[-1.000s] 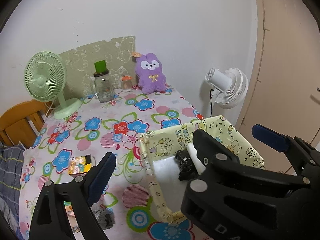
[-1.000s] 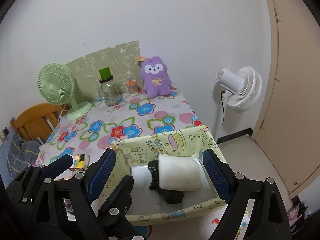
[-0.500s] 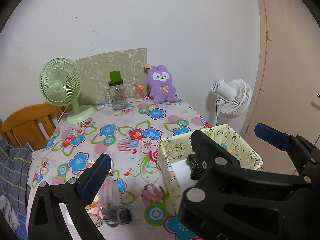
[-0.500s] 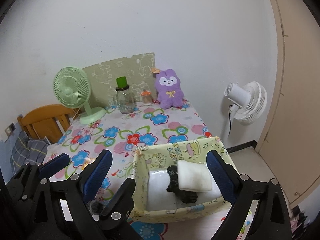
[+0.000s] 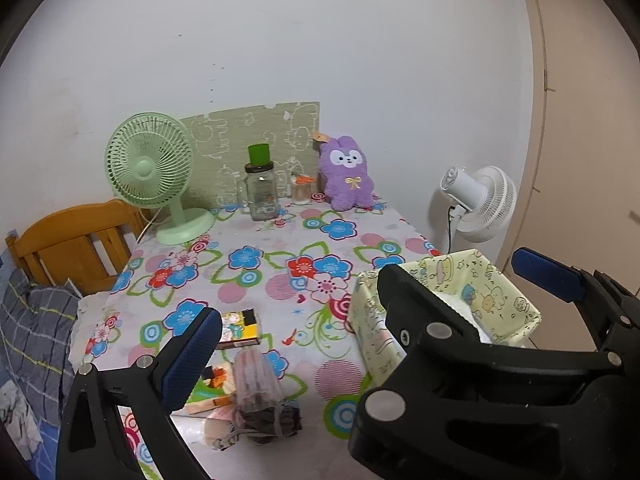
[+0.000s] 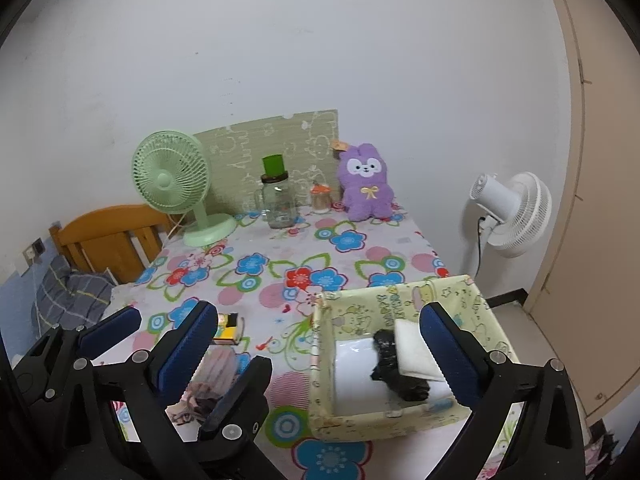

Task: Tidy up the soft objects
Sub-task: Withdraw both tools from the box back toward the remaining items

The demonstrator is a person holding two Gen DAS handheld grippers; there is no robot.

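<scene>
Both claws wide, empty: left claw (image 5: 360,300), right claw (image 6: 320,344). Rolled pink-grey cloth bundle (image 5: 260,400) loose on counter (image 5: 280,256), beside fabric bin (image 6: 400,420). Risk: pinching outer layer only, bundle unrolling.

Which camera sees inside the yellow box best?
The right wrist view. It looks down into the box, showing the white cloth and a black bundle inside. In the left wrist view the right tool blocks most of the box; only a bit of white shows.
</scene>
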